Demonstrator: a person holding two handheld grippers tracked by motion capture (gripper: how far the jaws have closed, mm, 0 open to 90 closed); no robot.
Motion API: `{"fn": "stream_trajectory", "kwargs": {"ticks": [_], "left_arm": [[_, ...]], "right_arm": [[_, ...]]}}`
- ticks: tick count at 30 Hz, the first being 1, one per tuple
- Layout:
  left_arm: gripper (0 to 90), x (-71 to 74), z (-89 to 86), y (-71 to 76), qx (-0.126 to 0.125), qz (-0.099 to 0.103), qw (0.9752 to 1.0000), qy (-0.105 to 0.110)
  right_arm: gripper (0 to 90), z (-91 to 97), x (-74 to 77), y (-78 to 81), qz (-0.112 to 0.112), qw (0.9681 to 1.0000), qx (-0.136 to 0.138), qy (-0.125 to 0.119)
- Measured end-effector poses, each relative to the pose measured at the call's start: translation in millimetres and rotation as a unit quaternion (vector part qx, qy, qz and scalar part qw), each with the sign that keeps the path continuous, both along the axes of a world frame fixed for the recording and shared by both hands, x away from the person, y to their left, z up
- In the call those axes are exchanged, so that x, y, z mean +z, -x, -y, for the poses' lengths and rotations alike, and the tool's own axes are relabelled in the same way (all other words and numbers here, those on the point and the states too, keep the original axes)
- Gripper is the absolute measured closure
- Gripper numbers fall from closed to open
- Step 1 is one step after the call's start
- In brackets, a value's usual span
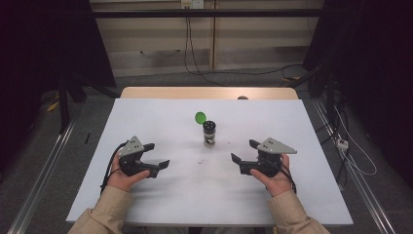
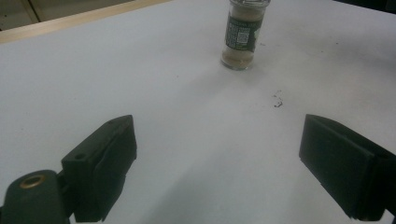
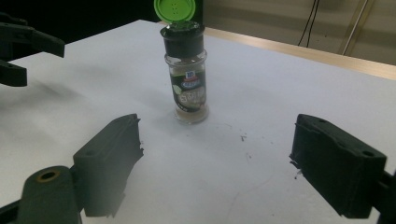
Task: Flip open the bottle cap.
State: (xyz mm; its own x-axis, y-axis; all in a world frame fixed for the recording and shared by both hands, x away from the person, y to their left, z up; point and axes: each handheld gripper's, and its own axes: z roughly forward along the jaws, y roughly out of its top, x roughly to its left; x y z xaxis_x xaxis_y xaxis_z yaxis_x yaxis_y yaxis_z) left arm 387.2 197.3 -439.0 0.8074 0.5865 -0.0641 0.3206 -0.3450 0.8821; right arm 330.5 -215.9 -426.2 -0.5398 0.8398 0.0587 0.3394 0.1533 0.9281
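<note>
A single small clear glass spice jar (image 1: 209,134) with a dark label and a black shaker top stands upright near the middle of the counter (image 1: 146,204), its round green flip lid (image 1: 200,117) hinged open and tilted back. In the right gripper view the jar (image 3: 187,79) holds a shallow layer of pale powder at its bottom, and the lid (image 3: 176,9) shows small holes. A few dark specks (image 1: 201,160) lie on the surface just in front of the jar.

The counter is covered by a white sheet, with a strip of light wood (image 1: 209,92) showing along its far edge. Beyond it are a grey floor, a pale wall panel with black cables (image 1: 190,48) hanging down, and dark curtains to both sides.

Two hand-held grippers flank the jar, well apart from it. The left hand-held gripper (image 1: 156,155) sits in a hand with a beige sleeve, tilted inward toward the jar, its jaws spread wide with nothing between them. The right hand-held gripper (image 1: 245,151) mirrors it, also released and empty, jaws pointing toward the jar. Both hover low over the sheet.
</note>
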Motion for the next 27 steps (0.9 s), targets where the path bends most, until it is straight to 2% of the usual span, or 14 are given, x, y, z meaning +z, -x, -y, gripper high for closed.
{"fn": "stream_trajectory", "kwargs": {"ticks": [5, 9, 12, 14, 25, 27], "left_arm": [[10.8, -0.9, -7.0, 2.1, 0.002, 0.001, 1.0000, -0.004], [10.8, -0.8, -12.1, 4.0, 0.006, -0.003, 0.9999, -0.009], [10.7, -0.7, -14.1, 6.0, 0.009, -0.003, 1.0000, -0.001], [10.8, -0.7, -16.0, 6.8, 0.007, -0.001, 0.9999, -0.010], [10.8, -1.8, -24.8, 12.0, 0.013, -0.004, 0.9998, -0.011], [10.5, -2.6, -25.5, 12.4, 0.017, -0.005, 0.9998, -0.005]], "right_arm": [[15.2, 6.8, -1.9, 3.9, 0.000, 1.0000, -0.005, -0.001], [15.2, 12.4, -5.0, 6.8, -0.001, 1.0000, -0.006, 0.007], [15.3, 16.2, -6.3, 9.4, 0.000, 0.9999, -0.009, 0.006], [15.2, 18.7, -7.0, 12.0, -0.001, 0.9999, -0.010, 0.004], [14.8, 32.7, -16.7, 27.1, -0.008, 0.9998, -0.017, 0.008], [14.8, 34.4, -16.6, 29.4, -0.008, 0.9997, -0.020, 0.008]]}}
